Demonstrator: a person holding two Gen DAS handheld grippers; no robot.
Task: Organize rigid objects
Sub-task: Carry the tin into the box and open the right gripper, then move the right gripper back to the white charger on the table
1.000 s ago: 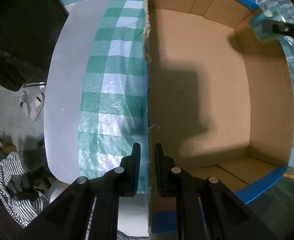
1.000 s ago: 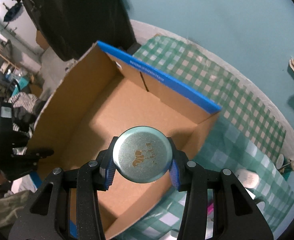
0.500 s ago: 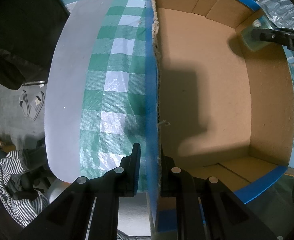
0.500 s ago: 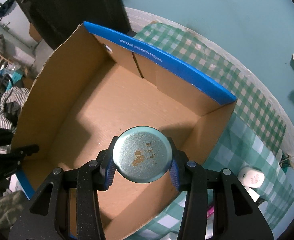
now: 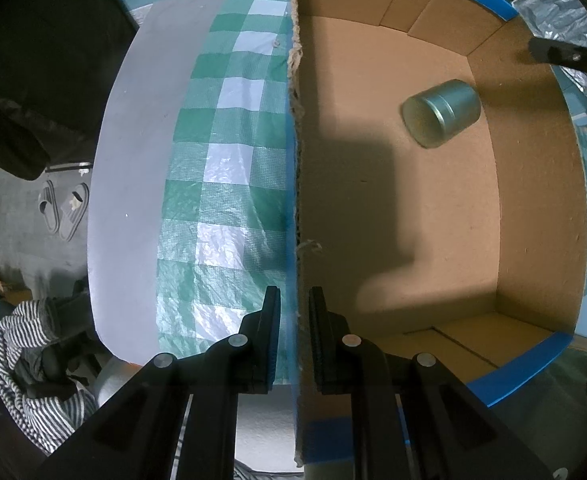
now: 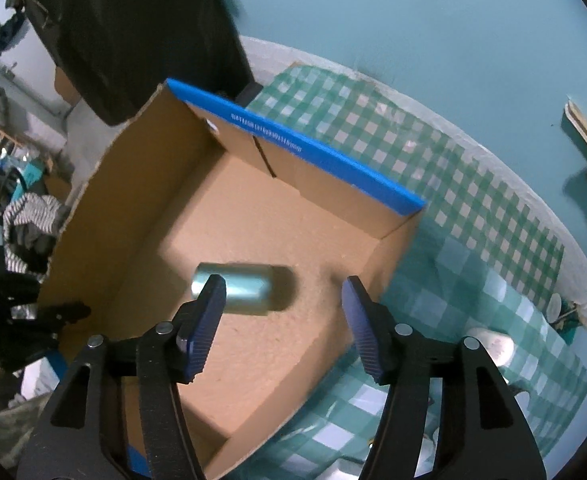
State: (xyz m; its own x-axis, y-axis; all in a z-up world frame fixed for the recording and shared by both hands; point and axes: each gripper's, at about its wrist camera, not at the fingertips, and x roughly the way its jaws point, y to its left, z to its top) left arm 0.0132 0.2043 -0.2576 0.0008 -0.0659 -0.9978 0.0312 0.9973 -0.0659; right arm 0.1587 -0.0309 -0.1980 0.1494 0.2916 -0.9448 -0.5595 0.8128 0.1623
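- A second ago the tin (image 6: 235,294) sat pinched in the right tongs (image 6: 283,330); their jaws have just been opening, and the tin now lies on its side on the box (image 6: 335,168) floor, ahead of the spread jaws with nothing between them.
- The left tongs (image 5: 294,338) are pressed together on the box's near wall, pinching the cardboard edge and steadying it.
- Risk, as I judge it: the tin is round and lying down, so it could roll across the bare floor if the box gets nudged or tilted by the left grip.
- Drawing the right tongs back carelessly could clip the blue-taped rim beyond them or the side wall just to their right.
- Room: the box floor is otherwise open all round the tin; straight up from the right tongs is free.
- The checked cloth (image 6: 473,216) on the worktop lies to the right of the box.
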